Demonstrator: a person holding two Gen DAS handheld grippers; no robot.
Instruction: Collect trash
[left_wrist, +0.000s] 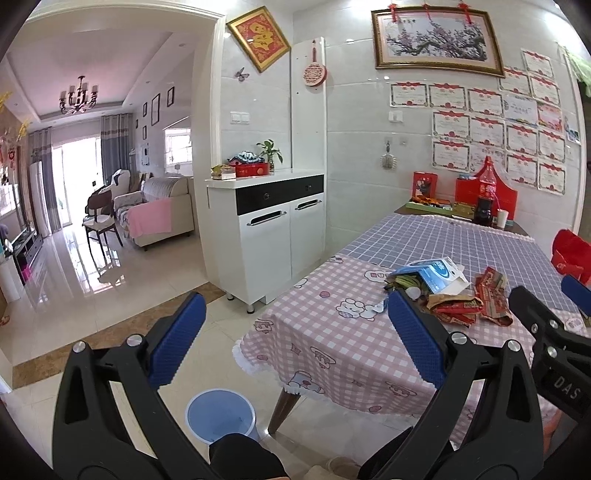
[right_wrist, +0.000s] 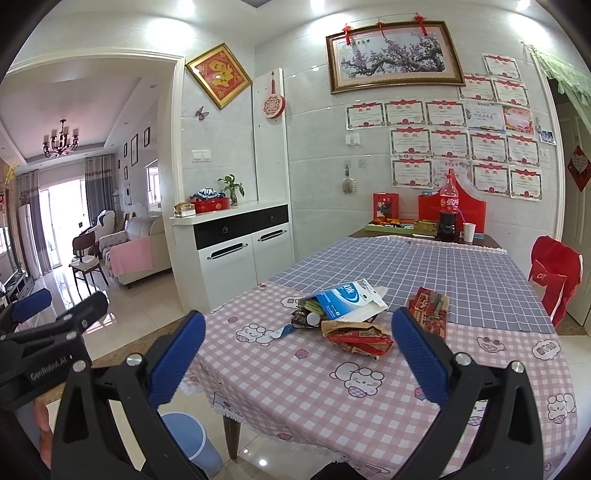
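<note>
I am holding my left tool (left_wrist: 293, 338) and my right tool (right_wrist: 299, 349) up in front of me, and both are gaping wide with nothing in them. I am keeping them wide so they are ready to bite down on the trash.

The trash pile (right_wrist: 351, 317) is sitting on the pink part of the tabletop (right_wrist: 295, 384), a little way in from the near edge. A blue and white paper packet (right_wrist: 347, 301) is lying on top, tipped over with its mouth facing left. Green scraps and a small white cap are poking out of it. Crumpled red wrappers (right_wrist: 360, 338) are lying just beside it on the near side. A flat red wrapper (right_wrist: 428, 306) is lying to the right, a bit apart. A small torn bit of paper (right_wrist: 280, 332) is lying to the left.

The blue trash bin (left_wrist: 220, 415) is standing on the floor, down by the near left corner of the tabletop, next to the wooden leg. I think it is there so I can drop things straight down into it.

There is lots of bare cloth around the pile, so I am thinking my tools can come in from the near side without bumping anything. The far end has a red bottle (right_wrist: 451, 199) and boxes, but they are well apart from the trash. The frilly cloth edge is hanging close to the bin, so I should be careful not to snag it.
</note>
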